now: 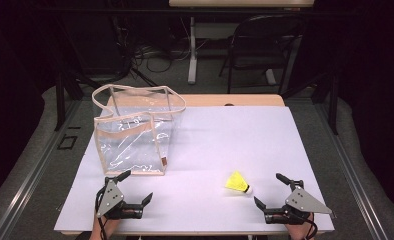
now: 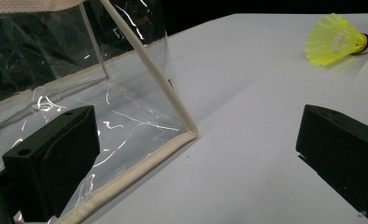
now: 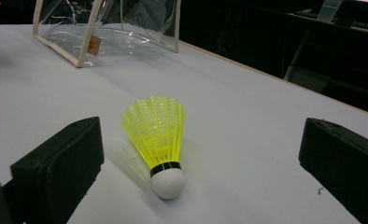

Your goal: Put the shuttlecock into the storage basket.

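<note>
The white table top (image 1: 210, 145) lies before you with dark floor, a folding chair (image 1: 265, 45) and cables behind its far edge, and most of the surface is bare. Your right gripper (image 1: 269, 189) sits near the front right corner, its jaws spread wide with nothing between the pads; the yellow shuttlecock (image 1: 238, 183) lies on its side just ahead of those fingers and slightly toward the left one, white cork pointing back at you, skirt fanned away, touching neither jaw. You have open board on both sides of it and beyond it. Your left gripper (image 1: 136, 186) rests near the front edge, jaws equally wide and holding nothing. The clear plastic bag (image 1: 135, 132) with its cream trim stands upright just beyond the left finger, its bottom corner seam close to that pad; whether the two touch is hard to judge through the glare on the plastic. Between the bag and the shuttlecock the board is free.
</note>
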The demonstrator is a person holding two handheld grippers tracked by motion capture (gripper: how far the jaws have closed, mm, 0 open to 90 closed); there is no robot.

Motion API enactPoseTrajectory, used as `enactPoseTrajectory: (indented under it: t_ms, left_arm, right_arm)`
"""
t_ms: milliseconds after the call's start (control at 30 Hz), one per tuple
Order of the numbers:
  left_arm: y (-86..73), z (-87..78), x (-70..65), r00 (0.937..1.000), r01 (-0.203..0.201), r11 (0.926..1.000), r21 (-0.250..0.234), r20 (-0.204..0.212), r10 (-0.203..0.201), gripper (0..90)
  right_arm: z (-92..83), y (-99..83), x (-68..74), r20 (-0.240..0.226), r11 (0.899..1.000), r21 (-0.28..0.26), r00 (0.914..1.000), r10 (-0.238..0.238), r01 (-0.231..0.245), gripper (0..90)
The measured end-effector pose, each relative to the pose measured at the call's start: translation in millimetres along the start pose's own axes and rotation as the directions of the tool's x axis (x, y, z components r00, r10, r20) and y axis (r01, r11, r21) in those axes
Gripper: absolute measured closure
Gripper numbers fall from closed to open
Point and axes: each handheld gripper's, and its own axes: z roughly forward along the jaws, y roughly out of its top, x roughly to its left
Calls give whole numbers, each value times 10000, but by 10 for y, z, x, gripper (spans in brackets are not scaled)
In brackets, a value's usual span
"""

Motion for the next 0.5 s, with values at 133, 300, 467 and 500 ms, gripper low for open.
enactPoseTrajectory:
  t_ms: [133,300,467,500]
  left_arm:
    - [2,3,5,10000,3,10000,11,-6,-3,0]
    - [-2,15,2,10000,41,10000,29,4,-41,0]
    - [-5,18,13,10000,45,10000,46,0,-45,0]
    - [-4,17,11,10000,31,10000,32,5,-31,0]
  right_arm:
    - [-1,-1,0,-1,10000,-8,10000,22,-22,0]
    - [3,-4,-6,-3,10000,18,10000,52,-52,0]
    - [12,-10,-11,-46,9999,91,9999,98,-97,0]
    - [12,-10,-10,-46,9999,99,9999,116,-116,0]
